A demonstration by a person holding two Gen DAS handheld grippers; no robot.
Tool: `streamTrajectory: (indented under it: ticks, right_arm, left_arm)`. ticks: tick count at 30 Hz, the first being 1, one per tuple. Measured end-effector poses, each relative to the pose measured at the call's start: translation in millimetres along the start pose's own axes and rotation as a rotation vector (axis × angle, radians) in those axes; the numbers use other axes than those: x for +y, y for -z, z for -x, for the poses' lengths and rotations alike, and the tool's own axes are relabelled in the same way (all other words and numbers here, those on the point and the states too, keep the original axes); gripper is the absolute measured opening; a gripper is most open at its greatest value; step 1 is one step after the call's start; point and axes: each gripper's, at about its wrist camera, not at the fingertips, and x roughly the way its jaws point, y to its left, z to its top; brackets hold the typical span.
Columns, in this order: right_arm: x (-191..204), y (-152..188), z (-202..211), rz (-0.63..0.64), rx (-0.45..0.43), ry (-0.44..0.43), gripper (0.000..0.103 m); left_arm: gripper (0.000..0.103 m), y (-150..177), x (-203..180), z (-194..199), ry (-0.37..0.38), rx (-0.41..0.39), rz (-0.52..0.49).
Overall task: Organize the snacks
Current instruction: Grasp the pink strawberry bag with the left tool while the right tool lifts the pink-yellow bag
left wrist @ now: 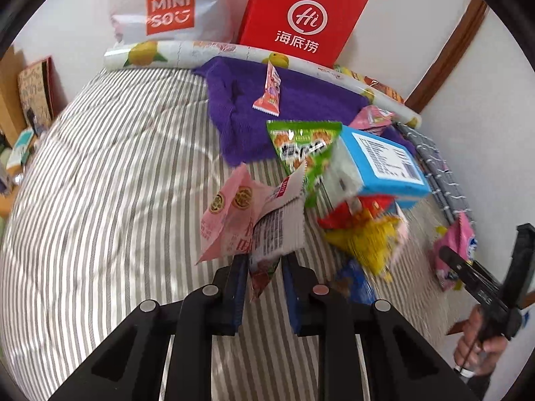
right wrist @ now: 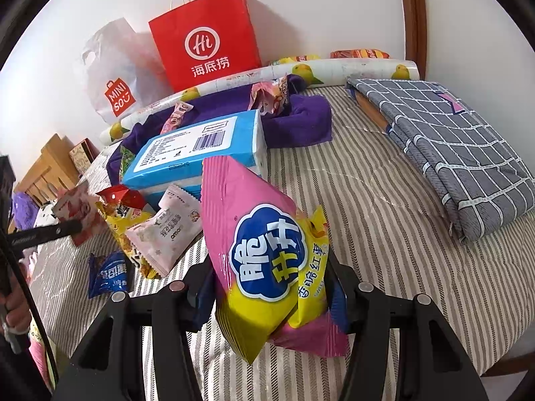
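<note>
My left gripper (left wrist: 264,264) is shut on a small pink and white snack packet (left wrist: 254,227), which hangs crumpled above the striped bedcover (left wrist: 117,167). In the right wrist view my right gripper (right wrist: 271,277) is shut on a large pink and yellow snack bag (right wrist: 264,254) that stands upright between the jaws. More snacks lie in a loose pile: a green packet (left wrist: 301,147), a red and yellow packet (left wrist: 364,230), a pale pink packet (right wrist: 164,230) and a small blue packet (right wrist: 108,274). Another small pink packet (left wrist: 269,93) rests on a purple towel (left wrist: 240,110).
A blue tissue pack (right wrist: 200,153) lies in the pile. A red paper bag (right wrist: 204,40), a white shopping bag (left wrist: 167,10) and a lemon-print roll (left wrist: 200,51) line the wall. A folded grey checked cloth (right wrist: 451,153) lies at the right.
</note>
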Motion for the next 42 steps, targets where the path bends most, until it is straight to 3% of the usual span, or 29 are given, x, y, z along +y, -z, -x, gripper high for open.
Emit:
streamTrajectory:
  ticks: [6, 11, 18, 23, 26, 30, 32, 42]
  right_arm:
    - [3.2, 4.4, 7.6, 0.008, -0.001, -0.008, 0.055]
    - [5.6, 7.9, 8.8, 0.006, 0.004, -0.015, 0.055]
    - [7.3, 9.8, 7.0, 0.009, 0.013, -0.014, 0.055]
    - [7.5, 10.0, 4.9, 0.012, 0.018, -0.01, 0.055]
    - [8.0, 9.5, 4.8, 0.016, 0.02, -0.008, 0.055]
    - [6.6, 9.5, 4.9, 0.017, 0.021, -0.004, 0.055]
    - [5.8, 9.8, 5.2, 0.015, 0.022, -0.003, 0.055]
    - [8.1, 4.2, 18.5, 0.028, 0.009, 0.004, 0.055]
  left_arm:
    - [0.019, 24.6, 3.1, 16.8, 0.073, 0.027, 0.009]
    - [0.02, 25.0, 9.1, 11.9, 0.027, 0.032, 0.022]
    - [0.051, 19.6, 4.2, -5.4, -0.044, 0.046, -0.024]
    - [0.06, 21.6, -13.9, -20.1, -0.076, 0.068, -0.089]
    - [0.065, 24.5, -25.9, -25.3, -0.132, 0.057, -0.141]
    - [0.065, 28.8, -39.9, -31.4, -0.231, 0.029, -0.201]
    - [0.054, 29.8, -41.2, -29.7, -0.247, 0.009, -0.213]
    - [0.05, 18.8, -44.6, 4.3, -0.184, -0.027, -0.188]
